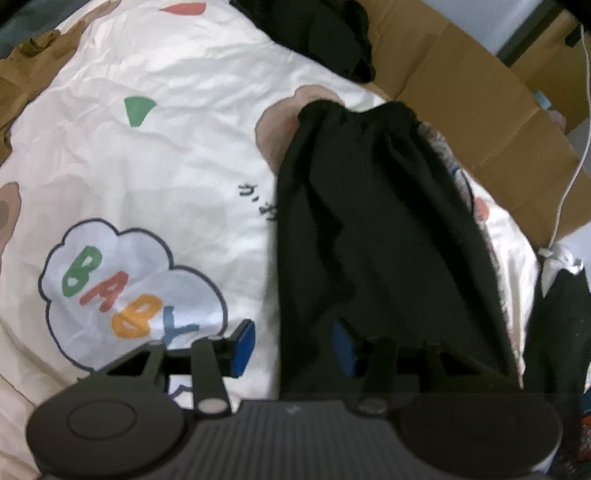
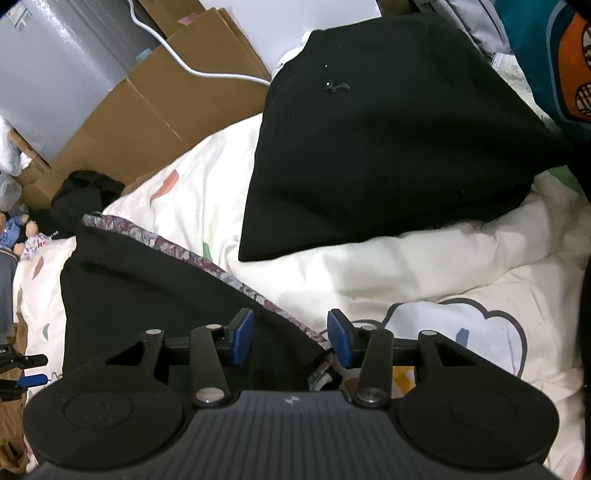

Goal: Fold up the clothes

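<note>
A black garment with a floral inner lining lies on a white cartoon-print duvet. In the left wrist view the garment (image 1: 373,229) stretches away from my left gripper (image 1: 295,347), whose blue pads stand wide apart; cloth drapes over the right pad. In the right wrist view my right gripper (image 2: 291,341) is open, its pads on either side of the garment's (image 2: 159,306) near corner with the floral edge (image 2: 236,284). A folded black garment (image 2: 388,140) lies farther back on the duvet.
The duvet (image 1: 147,177) has a "BABY" cloud print (image 1: 122,291). Flattened cardboard (image 2: 147,107) and a white cable (image 2: 207,72) lie beyond the bed. Another dark clothes heap (image 1: 317,33) sits at the back. A teal printed item (image 2: 554,55) is at the right.
</note>
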A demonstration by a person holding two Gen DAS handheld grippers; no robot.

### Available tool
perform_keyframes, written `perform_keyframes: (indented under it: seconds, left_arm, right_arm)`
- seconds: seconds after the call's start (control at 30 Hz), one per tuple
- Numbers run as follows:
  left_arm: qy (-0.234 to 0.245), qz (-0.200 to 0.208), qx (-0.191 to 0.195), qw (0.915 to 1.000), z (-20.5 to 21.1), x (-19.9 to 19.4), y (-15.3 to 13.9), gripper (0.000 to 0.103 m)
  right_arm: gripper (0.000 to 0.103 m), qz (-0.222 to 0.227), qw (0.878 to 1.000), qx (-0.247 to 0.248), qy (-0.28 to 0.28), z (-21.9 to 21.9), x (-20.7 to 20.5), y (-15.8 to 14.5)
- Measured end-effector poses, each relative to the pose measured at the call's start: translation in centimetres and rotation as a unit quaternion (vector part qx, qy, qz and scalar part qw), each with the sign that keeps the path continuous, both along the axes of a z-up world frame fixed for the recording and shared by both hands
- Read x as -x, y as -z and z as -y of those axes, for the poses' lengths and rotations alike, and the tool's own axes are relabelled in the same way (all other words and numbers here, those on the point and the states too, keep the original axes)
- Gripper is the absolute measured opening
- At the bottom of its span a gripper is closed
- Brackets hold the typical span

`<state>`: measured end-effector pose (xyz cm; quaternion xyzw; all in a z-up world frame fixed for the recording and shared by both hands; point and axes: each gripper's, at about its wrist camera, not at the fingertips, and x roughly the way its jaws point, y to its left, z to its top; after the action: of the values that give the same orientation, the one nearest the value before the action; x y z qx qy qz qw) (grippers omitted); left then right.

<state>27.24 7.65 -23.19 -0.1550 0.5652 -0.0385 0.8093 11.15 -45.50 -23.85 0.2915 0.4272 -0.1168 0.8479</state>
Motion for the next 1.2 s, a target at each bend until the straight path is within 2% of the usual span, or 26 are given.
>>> perform_keyframes:
  seconds: [0.23, 0.3, 0.33, 0.43, 0.5, 0.57, 0.6, 0.67, 0.77, 0.97, 1.2]
  left_arm:
    - [0.004, -0.038, 0.003, 0.9993, 0.8, -0.2, 3.2, 0.049]
    - [0.004, -0.043, 0.000, 0.9991, 0.8, 0.0, 3.8, 0.037]
    - [-0.003, -0.042, -0.009, 0.9991, 0.5, 0.2, 3.6, 0.025]
    - [-0.024, -0.039, -0.034, 0.9984, -0.4, 0.7, 3.2, 0.013]
    - [-0.038, -0.036, -0.051, 0.9973, -1.0, 1.1, 2.9, 0.012]
    - [-0.049, -0.035, -0.043, 0.9972, -1.6, 1.6, 2.4, 0.018]
    - [-0.055, -0.037, -0.026, 0.9975, -2.1, 2.0, 2.2, 0.020]
    - [-0.066, -0.040, 0.013, 0.9969, -2.8, 3.1, 1.5, 0.030]
    - [-0.055, -0.031, 0.027, 0.9976, -2.4, 5.2, 0.2, 0.040]
    - [-0.036, -0.025, 0.050, 0.9978, -1.0, 8.8, -1.4, 0.048]
    - [-0.042, -0.025, 0.081, 0.9955, -0.1, 12.6, -2.3, 0.049]
  right_arm:
    - [0.049, -0.035, 0.999, -0.003, -0.003, 0.3, -0.3, 1.1]
    - [0.048, -0.043, 0.999, -0.009, 0.001, 0.6, -0.2, 1.4]
    - [0.047, -0.044, 0.999, -0.012, 0.003, 0.7, -0.2, 1.5]
    - [0.046, -0.049, 0.999, -0.012, 0.011, 1.0, 0.0, 1.6]
    - [0.046, -0.049, 0.999, -0.009, 0.018, 1.2, 0.2, 1.5]
    - [0.047, -0.045, 0.998, -0.008, 0.031, 1.5, 0.6, 1.3]
    - [0.047, -0.041, 0.998, -0.010, 0.037, 1.6, 0.8, 1.1]
    - [0.048, -0.026, 0.998, -0.021, 0.051, 2.1, 1.3, 0.7]
    - [0.048, -0.011, 0.998, -0.024, 0.052, 2.2, 1.9, 0.0]
    - [0.049, 0.012, 0.996, -0.065, 0.057, 2.4, 3.9, -0.7]
    - [0.049, 0.008, 0.993, -0.094, 0.073, 2.8, 4.2, 0.0]
